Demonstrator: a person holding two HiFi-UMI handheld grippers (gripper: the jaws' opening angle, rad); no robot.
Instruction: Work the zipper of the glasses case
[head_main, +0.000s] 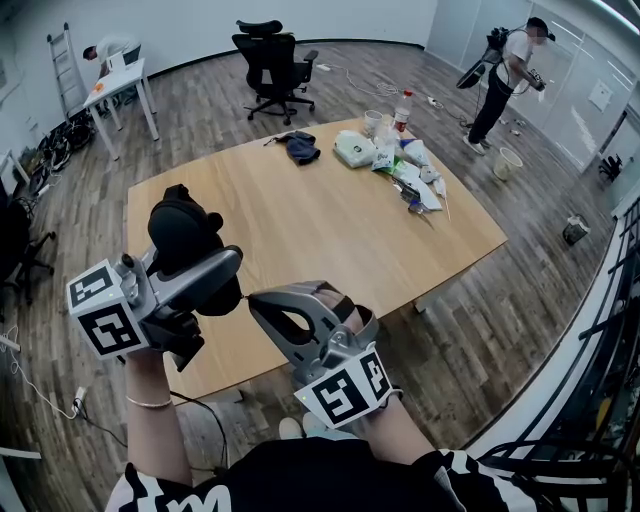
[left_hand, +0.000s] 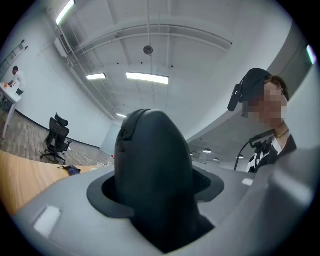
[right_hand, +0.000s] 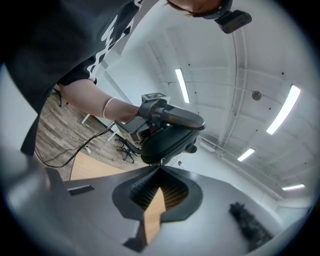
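The left gripper (head_main: 222, 280) is clamping the case (head_main: 182, 232) between widely spread jaws and holding it up off the table (head_main: 330, 220) so the right gripper (head_main: 255, 300), tips pinched together at its edge, is apparently getting at the zipper (left_hand: 123, 137).

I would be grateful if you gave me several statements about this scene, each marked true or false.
1. The left hand-held gripper is clamped on the black glasses case. True.
2. The glasses case rests on the wooden table. False: it is held up in the air, off the tabletop.
3. The right hand-held gripper has its jaws wide apart. False: their tips meet right at the case's edge.
4. A bottle with a red cap stands on the table's far side. True.
5. The black office chair is pushed under the table. False: it stands apart on the floor beyond the table.
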